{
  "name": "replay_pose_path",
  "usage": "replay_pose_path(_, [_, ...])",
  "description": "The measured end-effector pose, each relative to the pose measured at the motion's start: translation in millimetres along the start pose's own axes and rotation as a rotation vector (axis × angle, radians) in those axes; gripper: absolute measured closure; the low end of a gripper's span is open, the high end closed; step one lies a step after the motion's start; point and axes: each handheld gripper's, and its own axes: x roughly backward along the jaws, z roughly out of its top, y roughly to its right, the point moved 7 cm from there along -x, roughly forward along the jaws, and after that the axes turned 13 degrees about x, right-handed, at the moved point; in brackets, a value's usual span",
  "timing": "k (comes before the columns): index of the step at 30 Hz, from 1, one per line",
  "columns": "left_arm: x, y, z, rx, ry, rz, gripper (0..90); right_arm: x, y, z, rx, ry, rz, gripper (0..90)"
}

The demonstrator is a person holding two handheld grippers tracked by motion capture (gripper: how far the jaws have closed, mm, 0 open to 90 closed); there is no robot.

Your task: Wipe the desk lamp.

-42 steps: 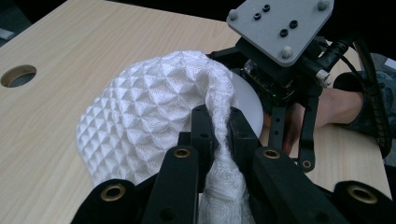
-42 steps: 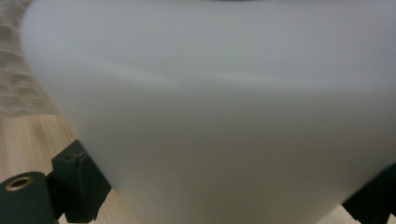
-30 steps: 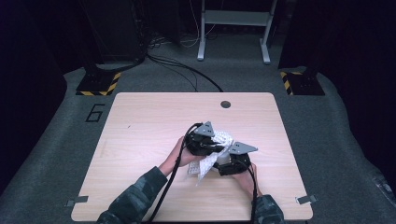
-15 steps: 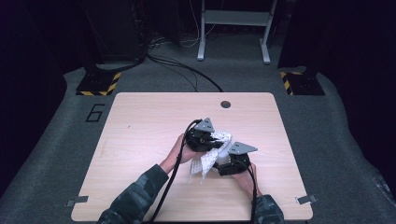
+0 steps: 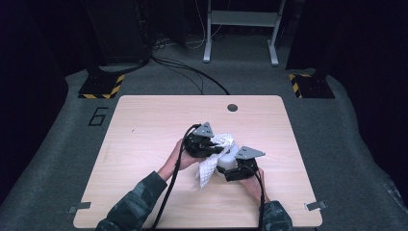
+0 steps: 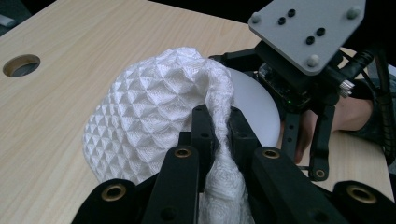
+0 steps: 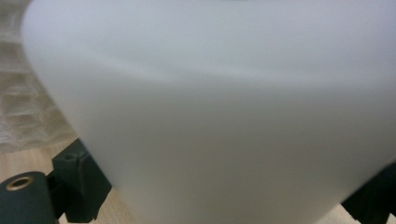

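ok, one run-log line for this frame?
left gripper: shut on white cloth | right gripper: around white bowl | cloth: draped over bowl | table: wood

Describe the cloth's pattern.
White cloth with a raised triangle quilt pattern, clearest in the left gripper view.

A light wooden table (image 5: 144, 144) has a round hole (image 5: 232, 107) near its far edge. On the grey floor stands a white metal frame (image 5: 240, 29), with black cables (image 5: 192, 72) beside it.
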Motion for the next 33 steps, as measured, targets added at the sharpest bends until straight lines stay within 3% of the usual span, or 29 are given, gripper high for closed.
replay_pose_path(8, [-5.1, 13.8, -0.9, -0.012, -0.002, -0.03, 84.1, 0.0, 0.0, 0.0, 0.0, 0.001, 0.0, 8.1])
replay_pose_path(20, [-16.5, 13.8, 7.2, -0.004, -0.006, -0.052, 84.0, -0.1, 0.3, 0.0, 0.0, 0.001, -0.001, 8.1])
replay_pose_path(26, [-19.2, 4.8, 10.9, 0.016, 0.0, -0.028, 84.1, 0.0, -0.2, 0.0, 0.0, -0.001, 0.0, 8.1])
replay_pose_path(33, [-14.2, -0.7, 10.9, 0.003, 0.009, 0.02, 84.4, -0.2, -0.3, 0.1, 0.001, 0.0, -0.001, 8.1])
